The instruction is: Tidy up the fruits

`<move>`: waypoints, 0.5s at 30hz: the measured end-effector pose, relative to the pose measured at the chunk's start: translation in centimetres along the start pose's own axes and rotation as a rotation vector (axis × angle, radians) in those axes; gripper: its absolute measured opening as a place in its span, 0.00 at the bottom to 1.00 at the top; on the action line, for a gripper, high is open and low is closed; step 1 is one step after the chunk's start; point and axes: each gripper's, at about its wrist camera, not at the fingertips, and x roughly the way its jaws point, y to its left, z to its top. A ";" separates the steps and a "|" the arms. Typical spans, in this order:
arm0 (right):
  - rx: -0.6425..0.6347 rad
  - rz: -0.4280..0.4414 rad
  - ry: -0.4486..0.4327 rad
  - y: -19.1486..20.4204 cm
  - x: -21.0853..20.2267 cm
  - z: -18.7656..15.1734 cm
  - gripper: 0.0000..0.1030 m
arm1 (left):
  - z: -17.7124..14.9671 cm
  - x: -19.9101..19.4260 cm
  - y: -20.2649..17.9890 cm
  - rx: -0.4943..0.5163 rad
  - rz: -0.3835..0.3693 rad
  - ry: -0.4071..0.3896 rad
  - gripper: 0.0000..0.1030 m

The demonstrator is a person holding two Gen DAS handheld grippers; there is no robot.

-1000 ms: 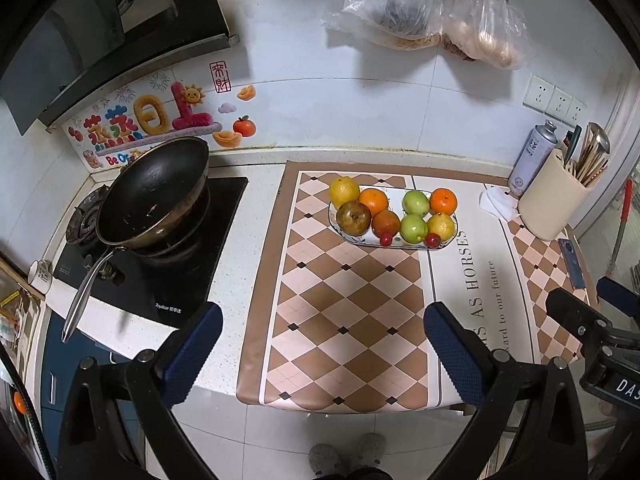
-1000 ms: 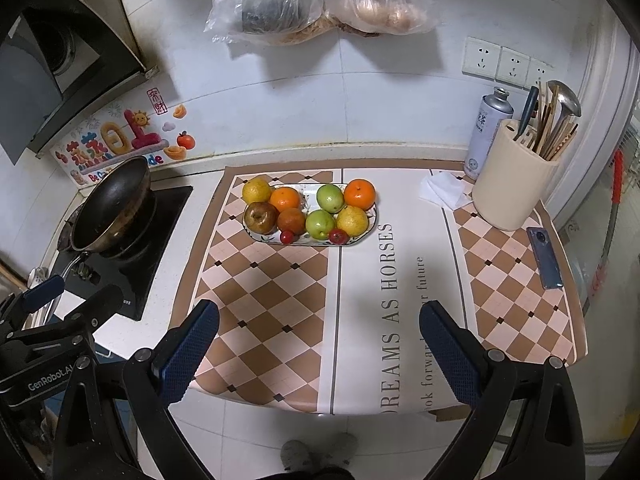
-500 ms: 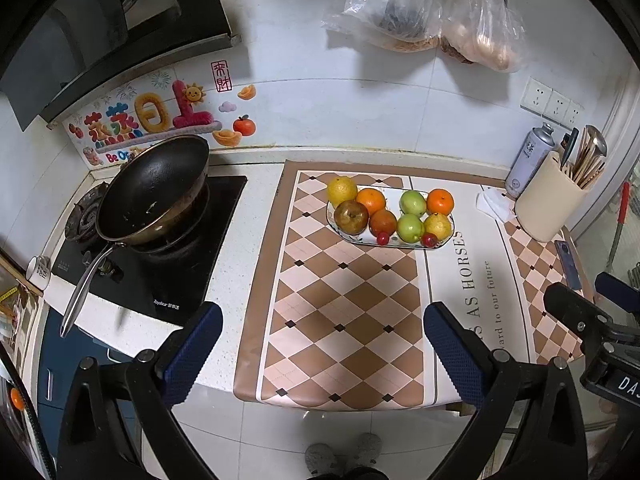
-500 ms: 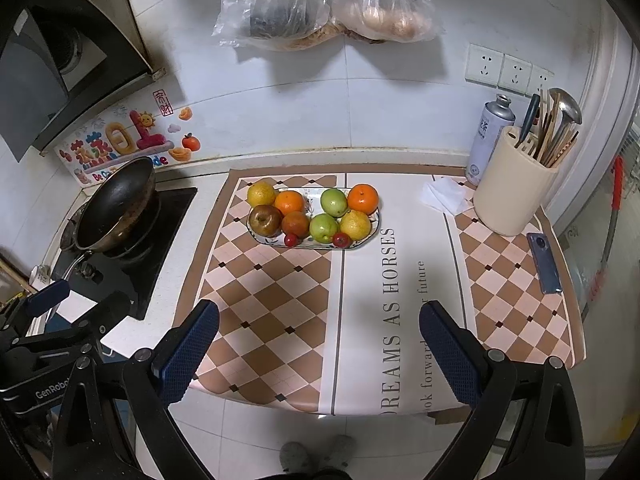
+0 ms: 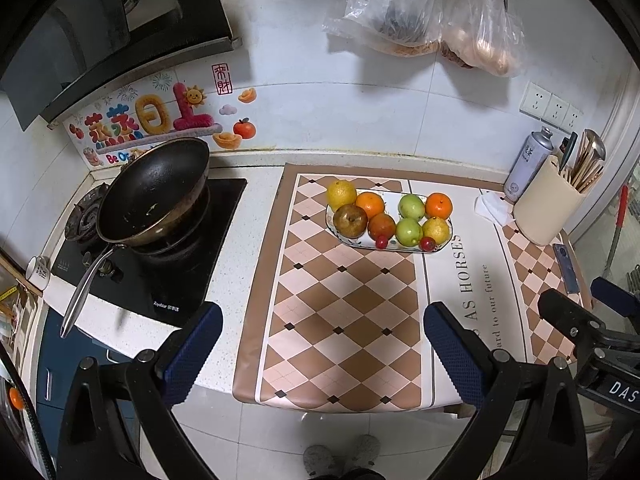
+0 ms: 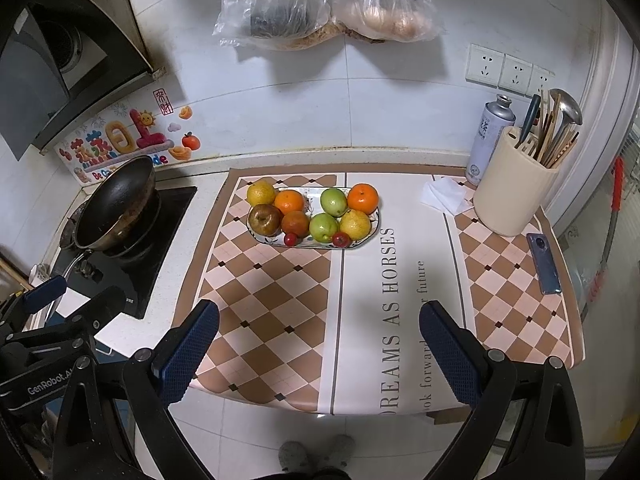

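Observation:
An oblong patterned plate [image 5: 448, 240] [image 6: 312, 243] sits at the back of the checked mat, full of fruit: a yellow citrus [image 5: 341, 194], oranges [image 5: 439, 205] [image 6: 363, 199], green apples [image 5: 411, 206] [image 6: 333, 201], a brown pear [image 5: 350, 221] [image 6: 264, 219], a yellow pear [image 6: 355, 224] and small red fruits [image 5: 427, 244]. My left gripper [image 5: 322, 354] is open and empty, held back over the counter's front edge. My right gripper [image 6: 320, 354] is open and empty too, equally far from the plate.
A black wok [image 5: 154, 196] sits on the stove at left. A cream utensil holder [image 6: 514, 196], a spray can [image 6: 490, 138], a tissue [image 6: 444, 196] and a phone [image 6: 544, 263] are at right. Plastic bags [image 6: 320, 4] hang on the wall.
Both grippers have drawn back slightly from the counter, so the plate looks a little farther off. The fruit has not moved and the jaws stay open.

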 end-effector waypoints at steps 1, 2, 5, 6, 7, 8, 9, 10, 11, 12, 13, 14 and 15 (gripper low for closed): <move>-0.001 -0.001 0.000 0.0 0.0 0.0 0.99 | 0.0 0.0 0.0 0.000 0.001 0.000 1.00; -0.002 -0.001 -0.001 0.0 0.0 0.0 0.99 | 0.0 0.0 0.0 0.000 0.000 0.000 1.00; -0.001 -0.002 -0.001 0.0 0.0 0.0 0.99 | 0.0 0.0 0.1 0.001 -0.001 0.001 1.00; -0.001 -0.002 -0.001 -0.1 0.1 0.0 0.99 | 0.0 0.0 0.1 0.001 -0.001 0.001 1.00; -0.001 -0.002 0.000 -0.2 0.1 0.0 0.99 | 0.1 -0.1 0.0 -0.001 -0.001 0.002 1.00; 0.000 -0.002 0.002 -0.2 0.1 0.0 0.99 | 0.1 -0.1 0.0 -0.002 -0.001 0.002 1.00; -0.001 -0.001 0.003 -0.4 0.3 0.0 0.99 | 0.1 -0.1 0.1 -0.002 -0.005 0.002 1.00; -0.002 -0.001 0.003 -0.4 0.3 0.0 0.99 | 0.2 -0.1 -0.1 -0.005 -0.005 0.004 1.00; -0.003 -0.002 0.004 -0.5 0.3 -0.1 0.99 | 0.2 -0.2 -0.2 -0.006 -0.002 0.004 1.00; -0.002 -0.002 0.006 -0.4 0.4 0.0 0.99 | 0.2 -0.3 -0.3 -0.006 0.004 0.003 1.00; -0.002 0.000 0.007 -0.5 0.3 -0.1 0.99 | 0.3 -0.3 -0.4 -0.005 0.007 0.002 1.00; -0.004 0.000 0.009 -0.5 0.4 0.0 0.99 | 0.3 -0.3 -0.4 -0.007 0.009 0.000 1.00; -0.006 -0.001 0.009 -0.6 0.4 0.0 0.99 | 0.3 -0.3 -0.4 -0.009 0.010 -0.001 1.00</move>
